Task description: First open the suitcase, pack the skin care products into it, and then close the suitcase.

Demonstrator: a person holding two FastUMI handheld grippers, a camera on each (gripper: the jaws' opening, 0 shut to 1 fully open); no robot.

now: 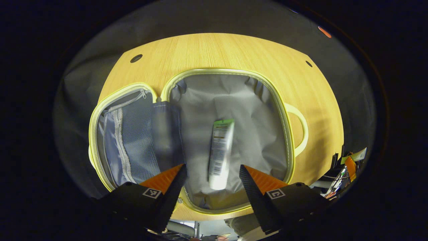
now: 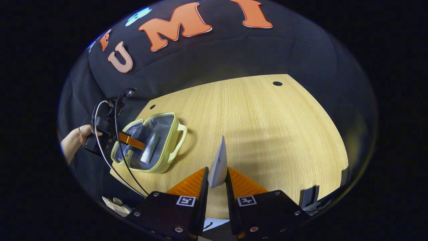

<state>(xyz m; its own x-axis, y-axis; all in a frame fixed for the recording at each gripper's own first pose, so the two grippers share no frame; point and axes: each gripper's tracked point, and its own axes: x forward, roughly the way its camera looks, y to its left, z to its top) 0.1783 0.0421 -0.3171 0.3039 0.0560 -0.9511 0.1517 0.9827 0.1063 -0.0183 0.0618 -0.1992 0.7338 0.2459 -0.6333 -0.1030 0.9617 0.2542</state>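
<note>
The pale yellow suitcase (image 1: 230, 72) lies open on the wooden table, its grey lining showing and its mesh-pocket lid (image 1: 130, 140) folded out to the left. A white tube with a green end (image 1: 220, 154) lies in the main compartment, blurred. My left gripper (image 1: 213, 174) hovers open just above the tube, one finger on either side of its near end. In the right gripper view the suitcase (image 2: 167, 140) sits far left, with the left gripper (image 2: 132, 140) over it. My right gripper (image 2: 216, 179) is shut on a white tube (image 2: 219, 164), held up over the table.
The wooden table (image 2: 267, 127) spreads wide to the right of the suitcase, with small round holes (image 2: 277, 83) near its far edge. A hand (image 2: 78, 137) holds the left gripper, with cables looping from it. Clutter (image 1: 347, 167) sits past the table's right edge.
</note>
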